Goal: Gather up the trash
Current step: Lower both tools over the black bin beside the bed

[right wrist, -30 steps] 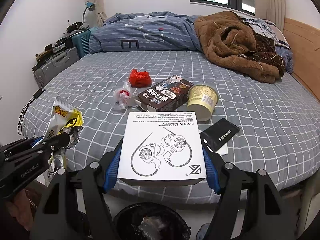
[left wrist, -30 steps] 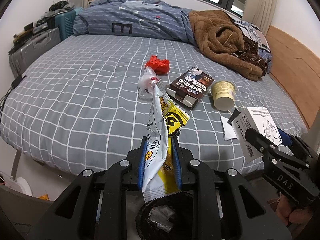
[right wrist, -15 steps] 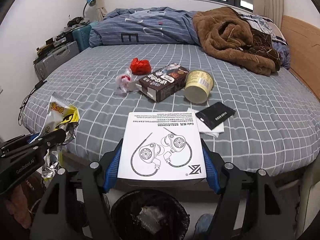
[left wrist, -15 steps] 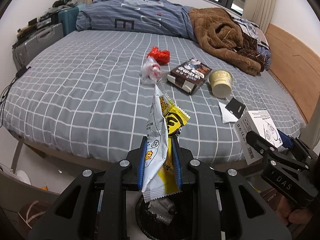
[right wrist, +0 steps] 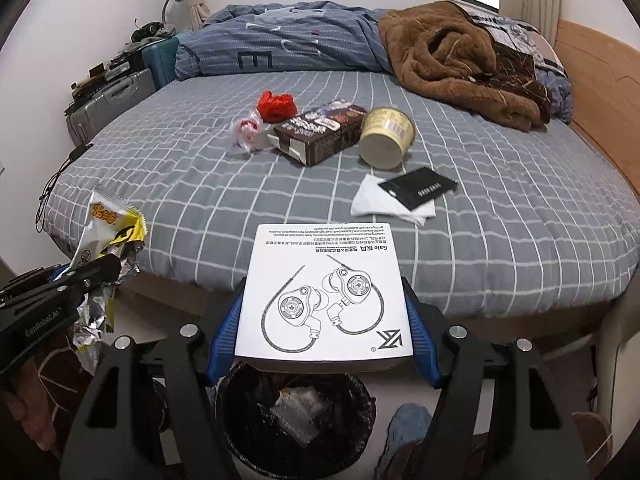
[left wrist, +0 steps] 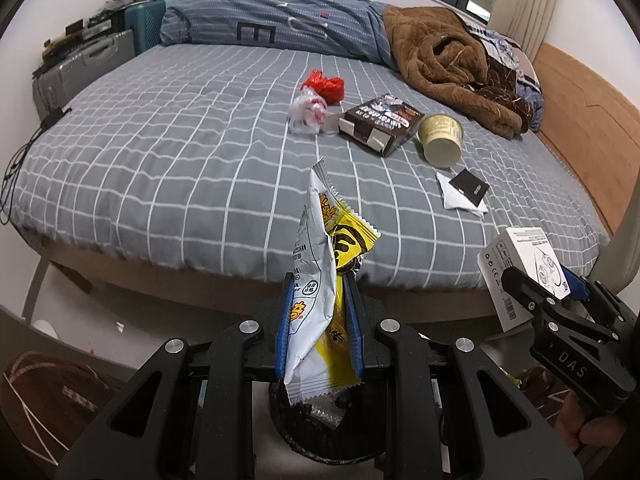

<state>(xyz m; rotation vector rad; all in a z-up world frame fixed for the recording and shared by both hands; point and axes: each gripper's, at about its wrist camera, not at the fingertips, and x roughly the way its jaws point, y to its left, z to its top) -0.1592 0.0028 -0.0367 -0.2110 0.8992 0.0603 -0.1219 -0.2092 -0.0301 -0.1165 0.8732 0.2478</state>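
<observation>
My left gripper [left wrist: 320, 312] is shut on a silver and yellow snack wrapper [left wrist: 320, 264], held upright above a black-lined trash bin [left wrist: 320, 436]. My right gripper [right wrist: 324, 320] is shut on a white earphone box [right wrist: 324, 292] and holds it over the same bin [right wrist: 296, 412]. The box also shows at the right of the left wrist view [left wrist: 520, 268], the wrapper at the left of the right wrist view [right wrist: 108, 232]. On the bed lie a red bag [right wrist: 276, 106], a clear wrapper [right wrist: 248, 132], a brown box [right wrist: 320, 132], a paper cup [right wrist: 386, 136], and a black card on white paper [right wrist: 416, 188].
The grey checked bed [right wrist: 200, 184] fills the view ahead, its near edge just beyond the bin. A brown coat [right wrist: 452, 60] and blue duvet [right wrist: 280, 48] lie at the back. Suitcases [right wrist: 116, 100] stand at the left wall. A wooden headboard [right wrist: 600, 92] runs on the right.
Both grippers have drawn back from the bed and lowered, each keeping its item. The bed edge and the bin below show more fully.
</observation>
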